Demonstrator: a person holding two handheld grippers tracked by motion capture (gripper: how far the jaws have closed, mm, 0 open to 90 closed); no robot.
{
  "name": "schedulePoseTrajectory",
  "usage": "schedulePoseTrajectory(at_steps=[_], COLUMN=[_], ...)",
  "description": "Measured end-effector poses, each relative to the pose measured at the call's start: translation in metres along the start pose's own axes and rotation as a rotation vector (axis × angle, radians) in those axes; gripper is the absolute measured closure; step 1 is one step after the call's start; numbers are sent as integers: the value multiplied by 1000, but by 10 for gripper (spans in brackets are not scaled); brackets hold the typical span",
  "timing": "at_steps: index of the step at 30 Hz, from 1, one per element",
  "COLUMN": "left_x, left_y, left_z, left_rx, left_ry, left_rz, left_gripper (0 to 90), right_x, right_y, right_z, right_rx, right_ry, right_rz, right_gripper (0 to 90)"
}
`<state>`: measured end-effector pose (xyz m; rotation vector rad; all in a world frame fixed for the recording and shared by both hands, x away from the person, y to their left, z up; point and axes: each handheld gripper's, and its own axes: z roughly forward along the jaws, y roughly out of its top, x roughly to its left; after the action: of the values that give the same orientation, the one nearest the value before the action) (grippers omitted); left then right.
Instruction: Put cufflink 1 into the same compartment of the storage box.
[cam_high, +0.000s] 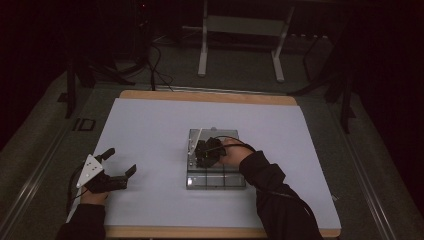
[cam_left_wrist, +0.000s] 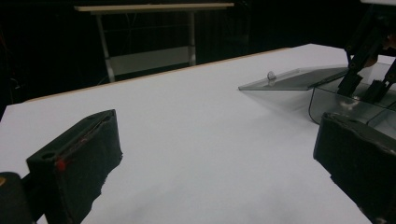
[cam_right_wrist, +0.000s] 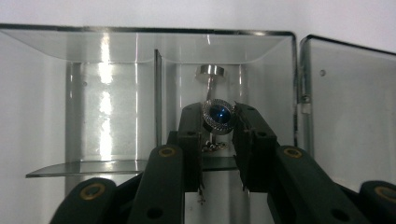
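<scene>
At the left edge of the white table sheet (cam_high: 150, 130), my left gripper (cam_high: 120, 167) rests low over the bare surface with its black padded jaws spread wide and nothing between them. From its own camera I see the two pads (cam_left_wrist: 77, 163) far apart, with only white sheet in the gap.

Toward the middle of the table sits the clear plastic compartment box (cam_high: 216, 180), its hinged transparent lid (cam_left_wrist: 294, 78) swung open and lying flat off one side, a small knob on top of it.

My right gripper (cam_right_wrist: 218, 122) is lowered into that box, inside one of the far compartments, right beside a clear divider wall. Its jaws are closed on a small round silver cufflink with a blue stone (cam_right_wrist: 219, 114), pinching the rim of the jewelled face from both sides. The cufflink's silver post and flat back disc (cam_right_wrist: 209, 71) stick out beyond the fingertips toward the compartment's end wall.
</scene>
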<state>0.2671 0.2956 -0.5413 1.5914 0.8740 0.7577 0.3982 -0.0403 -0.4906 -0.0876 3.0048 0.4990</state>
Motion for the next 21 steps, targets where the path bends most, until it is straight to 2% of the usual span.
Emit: schedulePoseTrajectory(at_steps=[6,12,14,21], left_x=[0,0,0,0], left_y=[0,0,0,0], left_z=[0,0,0,0], left_rx=[-1,0,0,0], left_ry=[0,-1,-1,-1], left_rz=[0,0,0,-2], left_gripper=[16,16,16,17], right_x=[1,0,0,0], right_y=[2,4,5,8], right_z=[8,8,8,-1], right_rx=[57,74,79,82], right_ry=[-12,-14,-10,1], right_rz=[-4,-1,-6,-17], right_gripper=[730,720,689,668])
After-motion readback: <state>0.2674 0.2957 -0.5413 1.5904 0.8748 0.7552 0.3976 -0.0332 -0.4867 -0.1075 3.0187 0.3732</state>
